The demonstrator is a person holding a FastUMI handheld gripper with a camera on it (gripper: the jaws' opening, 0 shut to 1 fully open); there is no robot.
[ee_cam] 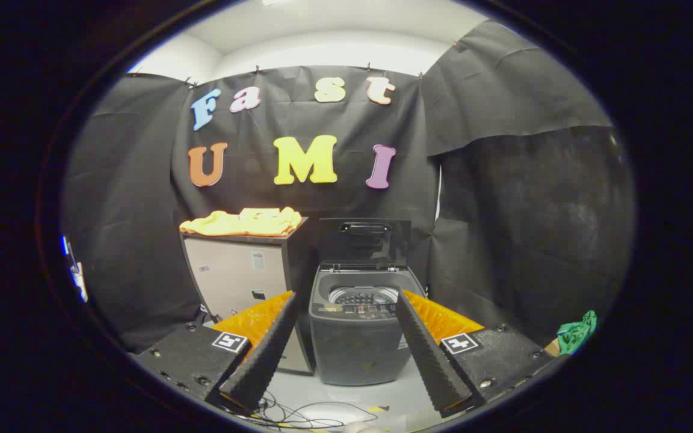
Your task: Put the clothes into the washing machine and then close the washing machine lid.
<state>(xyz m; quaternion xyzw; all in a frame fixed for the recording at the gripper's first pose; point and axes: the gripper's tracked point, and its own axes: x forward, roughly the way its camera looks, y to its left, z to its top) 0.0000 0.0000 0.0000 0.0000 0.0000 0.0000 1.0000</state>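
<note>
Spread wide and holding nothing, the hand-held gripper faces the back of the booth, its two dark ribbed fingers angled apart with orange bodies behind them and a square marker tag on each side. Between the fingers, at twelve o'clock from the gripper, stands a small dark-grey top-loading washing machine on the pale floor. Its lid is raised upright against the black cloth wall, handle near its top edge, and the drum opening shows a pale inner tub; I cannot tell whether anything lies inside it.

At about eleven o'clock from the gripper, just beside the machine, is a grey cabinet. On its top lies the yellow clothing, loosely folded and spread flat, well beyond the fingers and untouched by them. Far off at about three o'clock, a bit of green cloth rests low by the wall. Loose cables trail on the floor below the fingers.

Judging by this layout, the task looks barely begun: the lid is already open, which suits loading, but the clothing sits on the cabinet rather than in the drum. What remains is nearly everything: reaching to eleven o'clock, pinching the garment, carrying it over the opening, dropping it in, then swinging the lid down.
</note>
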